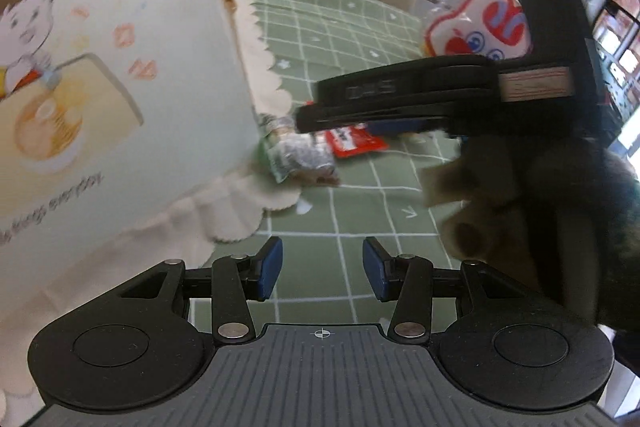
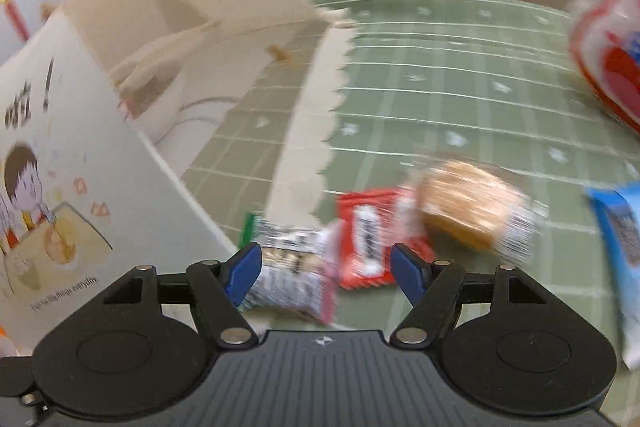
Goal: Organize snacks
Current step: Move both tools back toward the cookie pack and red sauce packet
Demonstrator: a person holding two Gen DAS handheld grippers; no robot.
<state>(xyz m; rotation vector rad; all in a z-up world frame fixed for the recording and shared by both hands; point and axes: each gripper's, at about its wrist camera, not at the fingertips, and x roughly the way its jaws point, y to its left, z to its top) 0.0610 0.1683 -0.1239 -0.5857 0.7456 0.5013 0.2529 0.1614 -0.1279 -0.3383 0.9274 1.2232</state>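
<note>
- Left wrist view, left half of the frame: a cream fabric storage bag with a printed cartoon child and a scalloped frill stands on the green checked tablecloth. It looks soft-walled, so it may sag if nudged.
- Left gripper, bottom centre of the same view: jaws partly open, nothing between the blue pads, only cloth below.
- Mid-frame there: a crinkly silver-and-green packet lies just beside the bag's frill, with a red packet next to it, partly hidden by the right gripper's dark fingers.
- Right wrist view, lower centre: right gripper has jaws wide apart and holds nothing; the silver packet and red packet lie beyond the pads, not pinched.
- My judgement: centre on one packet alone, go low and pinch its flat middle, since the glossy film will likely slip.
- Right of centre: a tan cake in clear wrap, likely squashy.
- Far right edge: a blue packet, and above it a puffy red-and-white bag.
</note>
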